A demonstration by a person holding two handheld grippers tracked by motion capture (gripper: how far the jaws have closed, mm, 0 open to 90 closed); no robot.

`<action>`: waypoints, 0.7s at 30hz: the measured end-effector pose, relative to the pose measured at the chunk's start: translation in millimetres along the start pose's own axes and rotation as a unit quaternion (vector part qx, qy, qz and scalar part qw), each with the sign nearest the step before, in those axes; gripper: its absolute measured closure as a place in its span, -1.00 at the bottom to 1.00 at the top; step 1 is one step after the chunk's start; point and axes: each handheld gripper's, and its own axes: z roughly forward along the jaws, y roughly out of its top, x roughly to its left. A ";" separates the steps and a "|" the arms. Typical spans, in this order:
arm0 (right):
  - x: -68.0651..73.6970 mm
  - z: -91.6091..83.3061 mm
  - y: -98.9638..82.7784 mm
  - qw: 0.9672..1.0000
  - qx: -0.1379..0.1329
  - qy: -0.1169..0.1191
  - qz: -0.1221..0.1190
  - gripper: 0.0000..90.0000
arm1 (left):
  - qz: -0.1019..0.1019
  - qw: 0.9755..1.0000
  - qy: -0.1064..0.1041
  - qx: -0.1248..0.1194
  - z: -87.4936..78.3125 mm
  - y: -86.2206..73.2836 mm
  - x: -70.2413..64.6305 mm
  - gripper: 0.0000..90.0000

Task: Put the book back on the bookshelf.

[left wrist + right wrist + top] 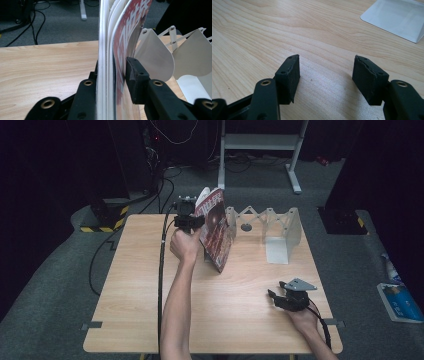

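Observation:
A magazine with a red cover stands on edge at the back middle of the wooden table, its pages fanning apart at the top. My left gripper reaches in from its left, one jaw on each side of it. In the left gripper view the magazine rises between the jaws of the left gripper; the right pad stands a sliver off the cover, so the jaws are open. My right gripper rests open near the table's front right, and the right gripper has nothing between its pads.
A white accordion-style file rack stands just right of the magazine; its leaves are close beside the cover, and its base plate lies ahead of the right gripper. Cables and a white stand frame are on the floor behind.

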 end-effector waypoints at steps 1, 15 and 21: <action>-0.1 0.1 0.1 1.000 0.000 0.000 -0.001 -0.14 | -0.002 1.000 -0.001 -0.001 -0.1 -0.5 1.3 0.57; -0.2 0.1 0.0 1.000 0.000 0.000 0.000 -0.14 | 0.009 1.000 0.003 0.003 -0.8 -3.5 -1.2 0.32; -0.2 0.1 0.1 1.000 0.000 0.001 0.002 -0.15 | -0.001 1.000 -0.011 -0.005 -3.6 -5.4 0.3 0.25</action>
